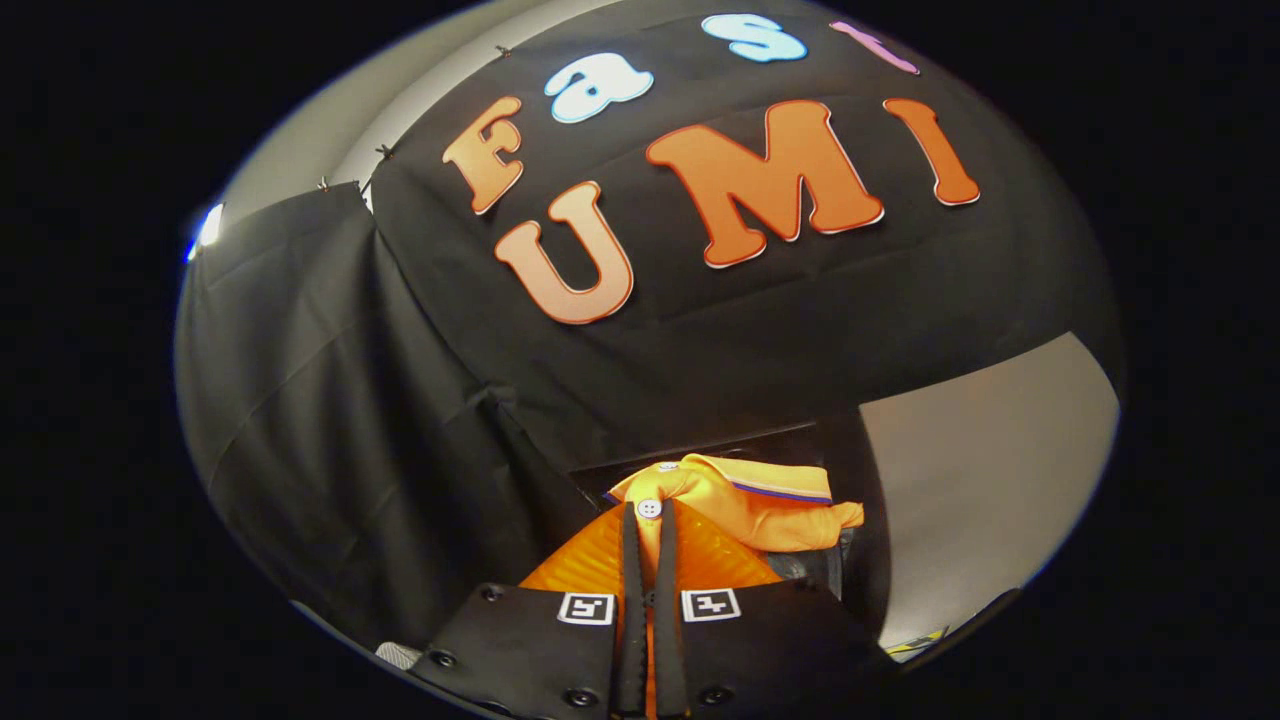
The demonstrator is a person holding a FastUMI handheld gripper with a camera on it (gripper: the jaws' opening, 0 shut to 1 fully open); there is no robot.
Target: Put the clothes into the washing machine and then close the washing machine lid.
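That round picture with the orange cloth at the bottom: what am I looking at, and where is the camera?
The camera sits on a hand-held tool, a two-finger gripper that a person carries; no robot arm is involved. It looks forward along the two fingers, the narrow bars rising from the bottom of the view, and its very wide lens bends everything into a round shape.

The fingers are nearly together and pinch an orange garment, apparently a shirt with a collar and a white button. The cloth bunches just beyond the fingertips and hangs lifted off any surface.

Behind it is the booth's black cloth wall, with a pale wall to one side. The two small square patterned markers sit on the gripper's body.
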